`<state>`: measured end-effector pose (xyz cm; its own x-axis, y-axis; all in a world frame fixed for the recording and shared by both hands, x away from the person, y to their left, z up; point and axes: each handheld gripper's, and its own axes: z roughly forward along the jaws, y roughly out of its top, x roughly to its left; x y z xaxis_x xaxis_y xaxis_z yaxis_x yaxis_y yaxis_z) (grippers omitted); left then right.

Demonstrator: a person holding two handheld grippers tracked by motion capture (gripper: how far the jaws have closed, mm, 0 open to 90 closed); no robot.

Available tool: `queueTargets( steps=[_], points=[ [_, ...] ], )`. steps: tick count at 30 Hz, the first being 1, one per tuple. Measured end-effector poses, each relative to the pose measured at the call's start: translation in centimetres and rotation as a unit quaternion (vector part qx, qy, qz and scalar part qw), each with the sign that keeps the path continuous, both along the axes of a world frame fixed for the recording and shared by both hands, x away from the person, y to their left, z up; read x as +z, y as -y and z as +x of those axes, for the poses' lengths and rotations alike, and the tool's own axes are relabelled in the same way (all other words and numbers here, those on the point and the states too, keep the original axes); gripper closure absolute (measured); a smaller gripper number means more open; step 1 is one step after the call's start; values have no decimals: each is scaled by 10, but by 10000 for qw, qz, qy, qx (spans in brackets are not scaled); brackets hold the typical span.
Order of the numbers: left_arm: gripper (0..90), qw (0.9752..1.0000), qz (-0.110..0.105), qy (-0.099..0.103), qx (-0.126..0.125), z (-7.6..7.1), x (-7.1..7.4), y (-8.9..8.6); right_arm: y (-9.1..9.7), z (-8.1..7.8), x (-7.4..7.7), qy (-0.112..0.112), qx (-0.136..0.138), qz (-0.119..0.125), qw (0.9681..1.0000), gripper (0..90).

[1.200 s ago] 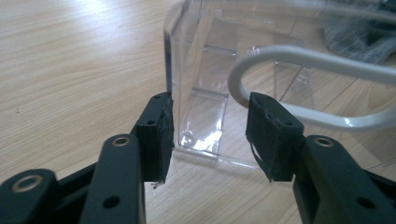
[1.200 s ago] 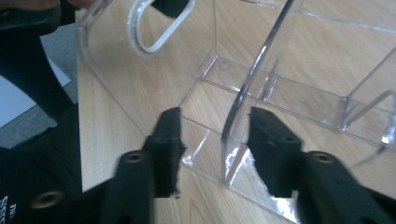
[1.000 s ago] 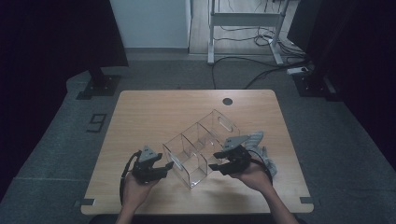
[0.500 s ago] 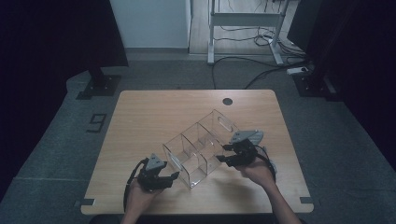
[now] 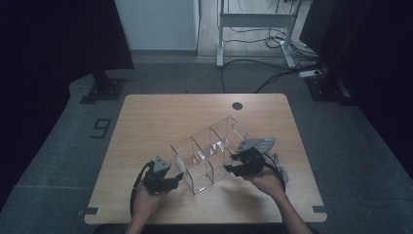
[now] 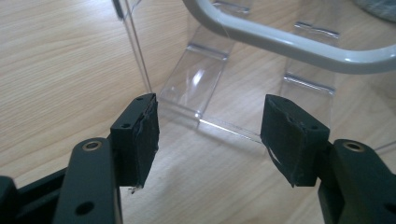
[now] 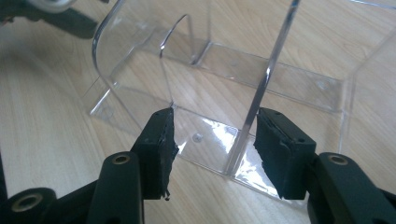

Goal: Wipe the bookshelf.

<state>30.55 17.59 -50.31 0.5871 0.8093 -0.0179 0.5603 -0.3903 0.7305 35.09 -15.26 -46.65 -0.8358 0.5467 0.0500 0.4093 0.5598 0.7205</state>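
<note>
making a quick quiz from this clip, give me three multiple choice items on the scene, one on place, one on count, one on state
1. Where does the clear organizer stand?
A. on the wooden table
B. on the floor
C. on a shelf

2. How many compartments does it have in the high view?
A. one
B. three
C. six

3. How are the left gripper fingers?
A. clamped on a cup
B. apart, nothing pressed
C. shut tight together

Answers: 1 A, it sits mid-table; 2 B, two dividers split it; 3 B, bare wood shows between them.
</note>
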Motion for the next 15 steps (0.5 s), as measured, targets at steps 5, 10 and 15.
queueTargets(
  steps=[5, 10, 15],
  points=[
    [343, 9999, -138, -52, -45, -3, 6, -7, -4, -7, 1, -31, 155, -30, 9999, 467],
    [233, 9973, -466, -72, -566, -19, 19, -13, 4, -16, 10, 42, 199, 133, 9997, 438],
    [149, 9932, -552, -75, -1027, -32, 26, -6, 25, -27, 9, 76, 60, 95, 9999, 427]
  ],
)
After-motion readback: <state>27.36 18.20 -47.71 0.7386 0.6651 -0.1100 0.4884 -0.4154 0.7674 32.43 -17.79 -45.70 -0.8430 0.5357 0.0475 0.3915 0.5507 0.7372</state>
